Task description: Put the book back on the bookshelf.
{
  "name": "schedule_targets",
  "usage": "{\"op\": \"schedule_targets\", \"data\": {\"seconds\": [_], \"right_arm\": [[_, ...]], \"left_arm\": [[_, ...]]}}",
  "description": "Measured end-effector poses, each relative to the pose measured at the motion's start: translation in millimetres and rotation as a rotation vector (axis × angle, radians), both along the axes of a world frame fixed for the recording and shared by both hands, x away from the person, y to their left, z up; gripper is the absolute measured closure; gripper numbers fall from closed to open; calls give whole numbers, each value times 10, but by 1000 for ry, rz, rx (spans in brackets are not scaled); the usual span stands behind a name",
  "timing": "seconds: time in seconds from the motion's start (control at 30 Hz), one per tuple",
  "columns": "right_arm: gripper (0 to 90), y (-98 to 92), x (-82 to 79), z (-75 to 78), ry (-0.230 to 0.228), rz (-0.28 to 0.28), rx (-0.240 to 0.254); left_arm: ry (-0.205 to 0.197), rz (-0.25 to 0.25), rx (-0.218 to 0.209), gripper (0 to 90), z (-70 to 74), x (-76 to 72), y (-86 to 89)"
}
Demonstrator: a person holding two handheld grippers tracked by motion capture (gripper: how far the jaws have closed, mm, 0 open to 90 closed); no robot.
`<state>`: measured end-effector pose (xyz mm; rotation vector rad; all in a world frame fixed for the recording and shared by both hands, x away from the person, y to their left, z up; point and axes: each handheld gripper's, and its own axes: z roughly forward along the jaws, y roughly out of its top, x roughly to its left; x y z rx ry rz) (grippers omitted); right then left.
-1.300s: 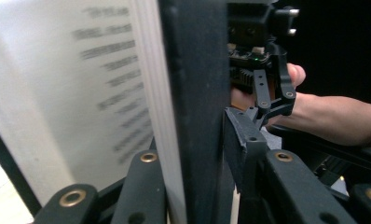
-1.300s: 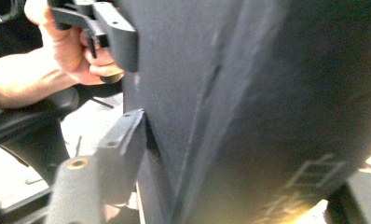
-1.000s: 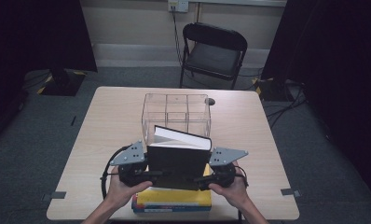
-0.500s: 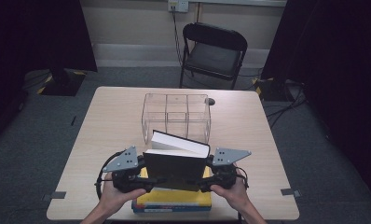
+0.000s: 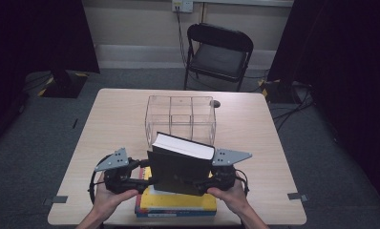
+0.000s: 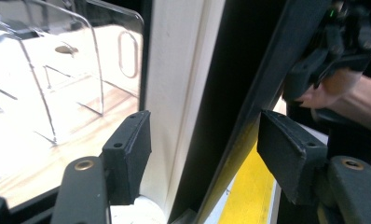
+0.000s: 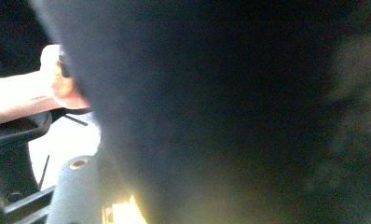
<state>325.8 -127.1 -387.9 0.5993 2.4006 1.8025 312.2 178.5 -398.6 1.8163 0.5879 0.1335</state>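
Note:
A thick black book stands tilted on its lower edge, white pages up, on a yellow-covered stack of books at the table's front. My left gripper is at its lower left corner. In the left gripper view the page edge and black cover lie between the jaws of that gripper. Those jaws have just been opening and are open, with a gap at the cover side. My right gripper is at the lower right corner and has just been opening too. The dark cover blurs its view and hides its grip.
A clear plastic organizer with compartments stands just behind the book, mid-table. A small dark object lies beside its far right corner. A black folding chair stands beyond the table. Bare tabletop lies left and right.
The left gripper has slid left and a little down along the book, and its jaws have spread. The book has sunk slightly toward the stack. The right hand has stayed put.

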Motion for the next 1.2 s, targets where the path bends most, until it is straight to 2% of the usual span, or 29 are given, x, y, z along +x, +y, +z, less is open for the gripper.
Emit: {"op": "schedule_targets", "data": {"seconds": [0.03, 0.07, 0.1, 0.2, 0.3, 0.47, 0.5, 0.63, 0.8, 0.9, 0.97, 1.03, 1.1, 1.2], "right_arm": [[342, 0, 0, 0, 0, 0, 0], [353, -4, 2, 2, 8, 6, 2], [362, -5, 3, 4, 11, 10, 3], [450, -13, 13, 16, 20, 18, 23], [487, 26, -27, 57, -18, -15, 1], [488, 31, -34, 65, -24, -42, 3], [464, 55, -52, 70, -47, -54, 8], [421, 126, -96, 79, -71, -67, 39], [440, 137, -169, 59, -80, -59, 44], [467, 122, -204, 62, -68, -81, 21], [476, 120, -224, 62, -74, -85, 12], [484, 125, -245, 70, -74, -92, 1], [489, 130, -255, 72, -77, -98, 0], [498, 125, -251, 74, -63, -114, 3]], "left_arm": [[0, 0, 0, 359, 0, 0, 0], [-9, -2, 31, 344, -31, -5, -82], [-16, 8, 36, 322, -33, -12, -101], [-28, 33, 49, 395, -25, -2, -100], [-17, 44, 45, 426, -18, 38, -110], [-23, 36, 50, 431, -21, 63, -113], [-24, 33, 46, 433, -27, 55, -106], [-30, 37, 47, 424, -33, 20, -91], [-36, 30, 35, 412, -52, -8, -86], [-28, 35, 12, 388, -76, -17, -96], [-36, 32, 11, 381, -88, -24, -84], [-15, 25, 10, 374, -117, -13, -80], [3, 31, 25, 315, -171, 10, -92], [16, 36, 57, 306, -240, 25, -98]]}}
